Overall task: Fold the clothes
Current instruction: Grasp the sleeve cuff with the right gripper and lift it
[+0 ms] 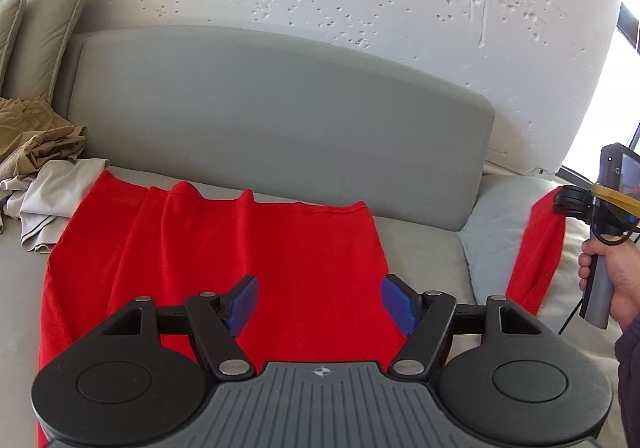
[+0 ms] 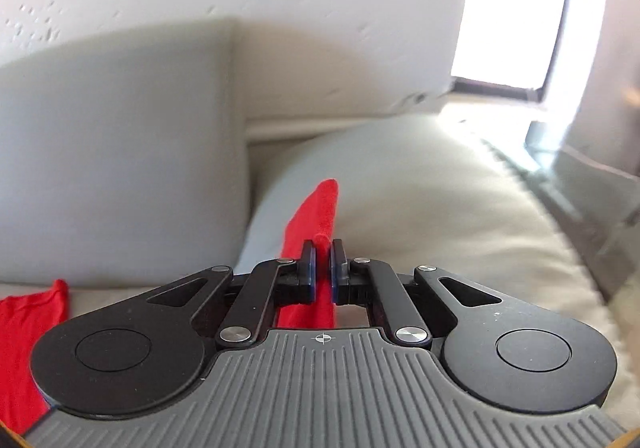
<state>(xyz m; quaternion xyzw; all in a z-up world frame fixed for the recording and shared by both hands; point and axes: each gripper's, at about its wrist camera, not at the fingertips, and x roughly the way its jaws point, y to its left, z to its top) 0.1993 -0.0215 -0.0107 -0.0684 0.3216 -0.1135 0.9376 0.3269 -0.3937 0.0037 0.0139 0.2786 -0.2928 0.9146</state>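
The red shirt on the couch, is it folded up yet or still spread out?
Mostly spread out. The red shirt lies flat on the couch seat, and the right gripper holds one sleeve lifted off to the side.

The garment (image 1: 224, 256) lies spread on the sofa seat (image 1: 424, 248), its far edge against the backrest (image 1: 280, 119). Left of it sits a heap of clothes (image 1: 36, 167), touching its corner, with cushions (image 1: 44, 35) propped behind the heap. Right of the backrest rests a pillow (image 1: 496, 232). The left gripper (image 1: 318, 302) hovers over the garment; the right gripper (image 2: 323, 272), off to the right over the pillow, lifts one part of the garment
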